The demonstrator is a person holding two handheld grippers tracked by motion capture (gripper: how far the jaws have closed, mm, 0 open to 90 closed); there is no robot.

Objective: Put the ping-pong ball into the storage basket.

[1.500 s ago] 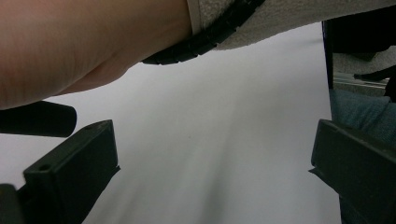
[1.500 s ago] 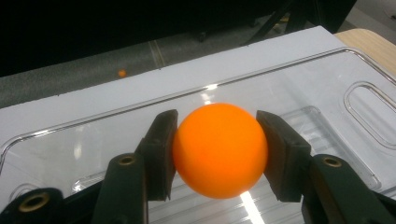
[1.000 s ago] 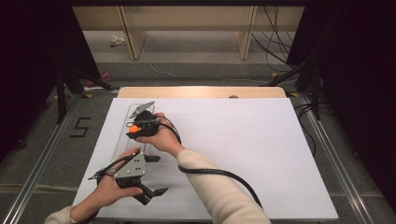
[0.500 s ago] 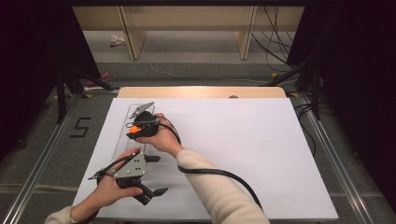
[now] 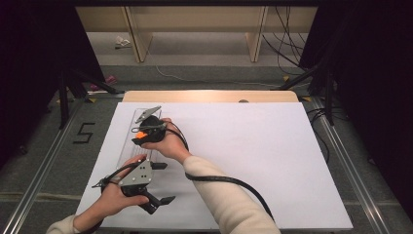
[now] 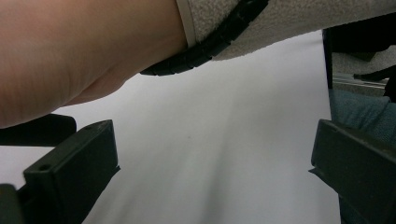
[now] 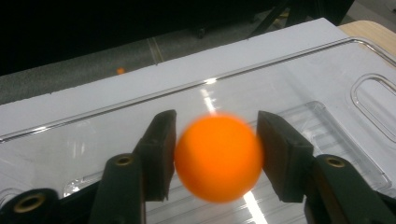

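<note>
An orange ball (image 7: 217, 157) hangs between the pads of my right gripper (image 7: 217, 149), just over a clear plastic tray (image 7: 303, 84). The ball looks blurred while the pads (image 7: 161, 149) look sharp. The jaws have just been opening, and the ball sits loose in the small gap. From above, the right gripper (image 5: 141, 134) is over the tray (image 5: 127, 152) at the sheet's left side, with the ball (image 5: 139, 137) at its tip. My left gripper (image 5: 164, 183) rests nearer the person and is wide open. Nothing lies between its jaws, and the right forearm (image 6: 84, 51) crosses just beyond them.
A large white sheet (image 5: 263, 156) covers the table, whose wooden edge (image 5: 209, 95) shows at the far side. The right gripper's black cable (image 5: 229, 181) loops across the sheet beside the sleeve. Metal rails and dark stands flank the table.
The orange ball at the right gripper's tip shows slightly lower in the high view than a second ago. Both hands have kept their place.
</note>
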